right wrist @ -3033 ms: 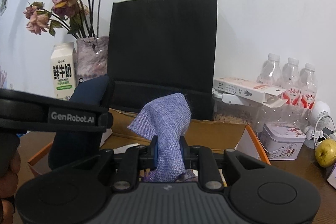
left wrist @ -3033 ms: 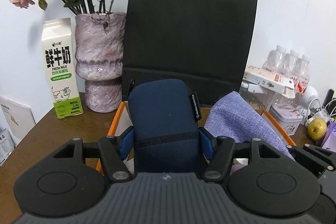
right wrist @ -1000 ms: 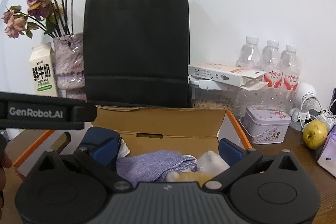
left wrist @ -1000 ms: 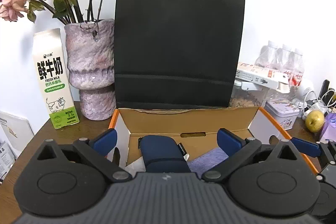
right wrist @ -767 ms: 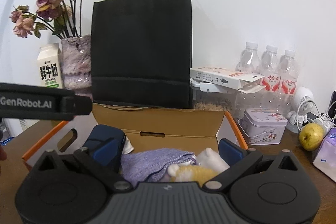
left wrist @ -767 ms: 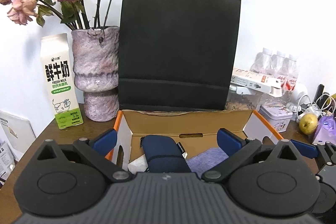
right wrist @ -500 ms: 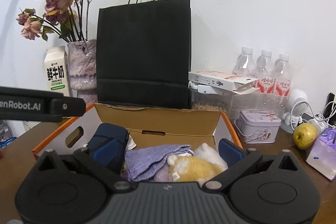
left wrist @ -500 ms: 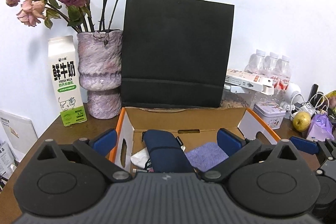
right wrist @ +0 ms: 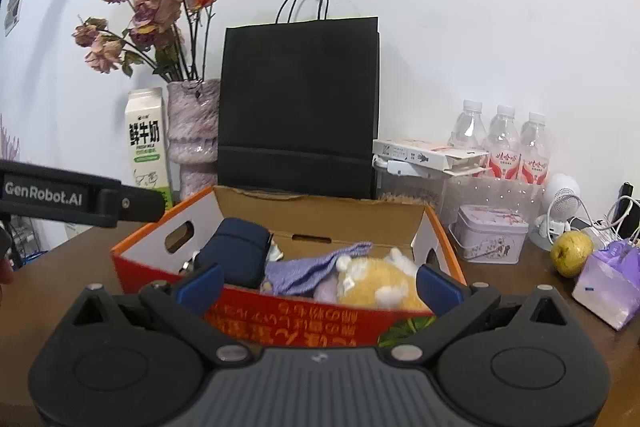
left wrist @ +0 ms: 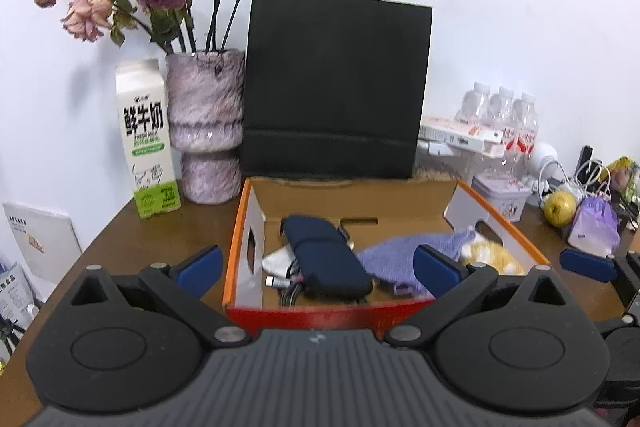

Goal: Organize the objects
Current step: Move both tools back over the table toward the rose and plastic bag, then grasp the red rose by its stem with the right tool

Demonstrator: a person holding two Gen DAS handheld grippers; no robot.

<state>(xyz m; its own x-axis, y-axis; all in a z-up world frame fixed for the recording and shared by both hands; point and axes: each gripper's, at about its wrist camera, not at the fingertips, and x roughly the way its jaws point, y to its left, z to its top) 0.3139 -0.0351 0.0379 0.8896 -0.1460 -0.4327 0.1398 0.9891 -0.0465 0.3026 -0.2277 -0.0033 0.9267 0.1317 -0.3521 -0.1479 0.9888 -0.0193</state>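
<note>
Both grippers hover level before the cardboard box, left gripper and right gripper spread wide, empty; navy pouch lies inside.

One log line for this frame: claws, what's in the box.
left claw open, empty | right claw open, empty | box holds navy pouch, purple cloth, yellow plush

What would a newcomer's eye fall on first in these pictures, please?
Probably the tall black paper bag against the wall, with the vase of wilted roses to its left. In front sits the open orange box holding a navy pouch, purple cloth and yellow plush toy.
</note>
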